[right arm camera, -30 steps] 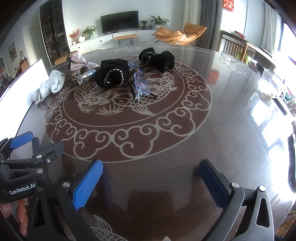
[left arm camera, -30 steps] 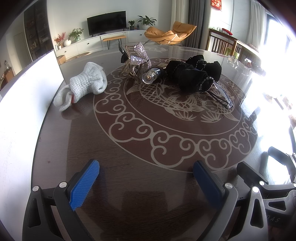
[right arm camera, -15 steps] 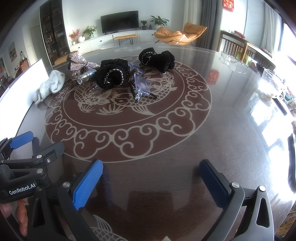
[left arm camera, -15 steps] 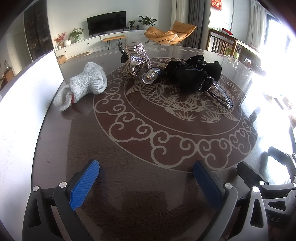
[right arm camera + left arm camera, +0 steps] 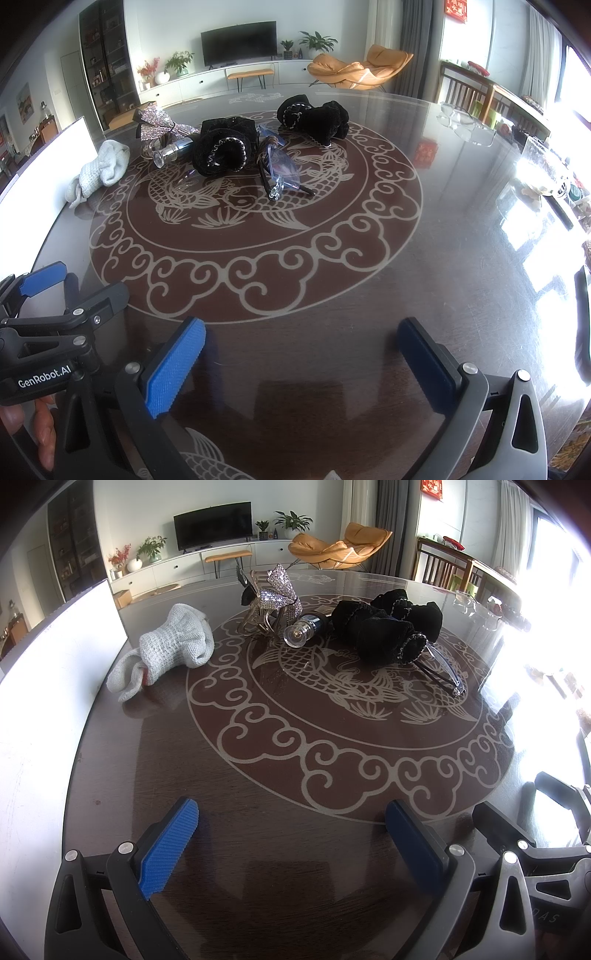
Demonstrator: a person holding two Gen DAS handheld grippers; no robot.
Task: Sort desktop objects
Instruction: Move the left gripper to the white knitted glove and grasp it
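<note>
On the far half of the round table lie a white knitted sock (image 5: 173,646) (image 5: 103,168), a sparkly silver hair clip (image 5: 275,590) (image 5: 162,123), a small glass bottle (image 5: 304,629) (image 5: 171,151), two black scrunchies (image 5: 384,635) (image 5: 223,149) (image 5: 317,118), and clear glasses (image 5: 445,670) (image 5: 279,171). My left gripper (image 5: 291,827) is open and empty above the near table edge. My right gripper (image 5: 301,350) is open and empty beside it, to its right. Both are well short of the objects.
A white board (image 5: 44,686) stands along the table's left edge. Glassware (image 5: 467,123) and clutter (image 5: 546,177) sit at the far right rim. The dark table (image 5: 369,280) bears a fish-and-cloud pattern. A hand (image 5: 40,432) holds the left gripper.
</note>
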